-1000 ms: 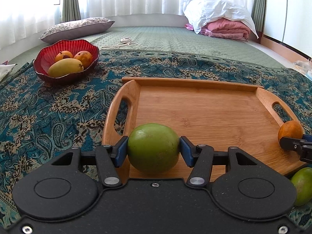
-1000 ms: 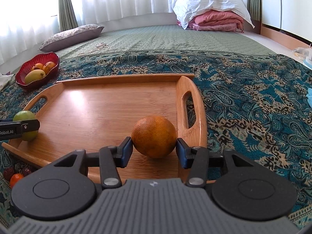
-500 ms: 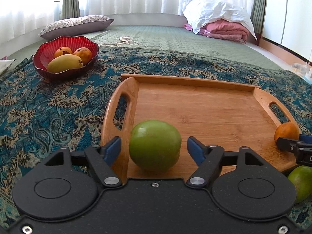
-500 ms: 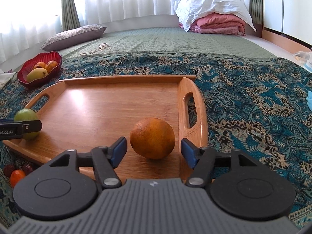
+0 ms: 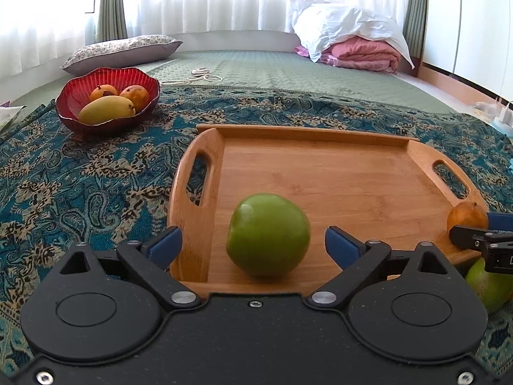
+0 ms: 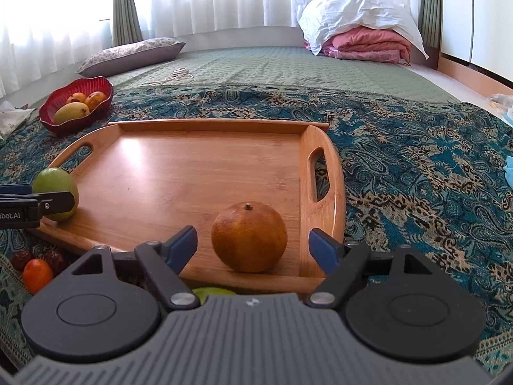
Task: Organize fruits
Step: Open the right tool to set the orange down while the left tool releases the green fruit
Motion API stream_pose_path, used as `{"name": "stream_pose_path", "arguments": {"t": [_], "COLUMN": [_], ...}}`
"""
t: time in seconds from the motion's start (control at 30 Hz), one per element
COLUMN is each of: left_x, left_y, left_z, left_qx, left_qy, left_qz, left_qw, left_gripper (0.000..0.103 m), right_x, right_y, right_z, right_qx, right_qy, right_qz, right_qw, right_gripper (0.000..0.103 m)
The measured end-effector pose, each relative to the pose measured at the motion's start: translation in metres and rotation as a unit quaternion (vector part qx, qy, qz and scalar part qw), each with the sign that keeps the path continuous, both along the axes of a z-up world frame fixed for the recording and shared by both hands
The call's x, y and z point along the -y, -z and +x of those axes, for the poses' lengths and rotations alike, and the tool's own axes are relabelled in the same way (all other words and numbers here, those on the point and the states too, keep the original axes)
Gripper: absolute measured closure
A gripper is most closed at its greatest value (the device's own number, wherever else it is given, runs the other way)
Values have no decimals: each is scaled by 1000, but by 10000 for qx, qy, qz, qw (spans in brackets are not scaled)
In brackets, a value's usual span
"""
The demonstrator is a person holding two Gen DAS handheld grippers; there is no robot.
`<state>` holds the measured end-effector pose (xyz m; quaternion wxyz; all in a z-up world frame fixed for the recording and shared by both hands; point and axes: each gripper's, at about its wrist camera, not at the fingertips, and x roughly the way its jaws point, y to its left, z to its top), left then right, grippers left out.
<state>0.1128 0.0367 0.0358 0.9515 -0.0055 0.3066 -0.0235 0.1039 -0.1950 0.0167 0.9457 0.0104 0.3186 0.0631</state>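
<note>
The left gripper [image 5: 253, 245] has just been opening; its jaws stand spread, clear of the green fruit [image 5: 268, 238] resting on the wooden tray [image 5: 336, 173]. The right gripper [image 6: 253, 245] has likewise been opening, apart from the orange [image 6: 249, 236] near the tray's right handle.

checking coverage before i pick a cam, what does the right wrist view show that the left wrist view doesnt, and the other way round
Only the right wrist view: small red and orange fruits on the cloth below the tray's near left corner.

Only the left wrist view: the white charger at the far right edge.

Both: the wooden tray, with the green fruit and the orange resting on it, each between open jaws with clear gaps; both grippers have just been opening. Also the red bowl of mangoes.
</note>
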Motion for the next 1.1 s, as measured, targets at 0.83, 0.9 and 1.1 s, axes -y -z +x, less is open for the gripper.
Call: {"name": "stream_pose_path", "arguments": {"t": [0.83, 0.9, 1.1], "left_x": [7, 9, 16], "left_y": [-3, 0, 9], "left_z": [-67, -73, -89], "left_qx": [448, 445, 443], "left_qy": [276, 316, 520], "left_qz": [3, 17, 156], "left_qw": [9986, 9985, 9975], "left_gripper": [0, 0, 0], "right_x": [-14, -17, -21], "right_y": [-7, -5, 1], "right_z": [-50, -54, -62], "right_qx": [378, 415, 488], "right_qy": [-385, -421, -496], "right_qz": [-169, -217, -215], "right_qw": [9984, 9980, 9973], "right_gripper": [13, 13, 13]}}
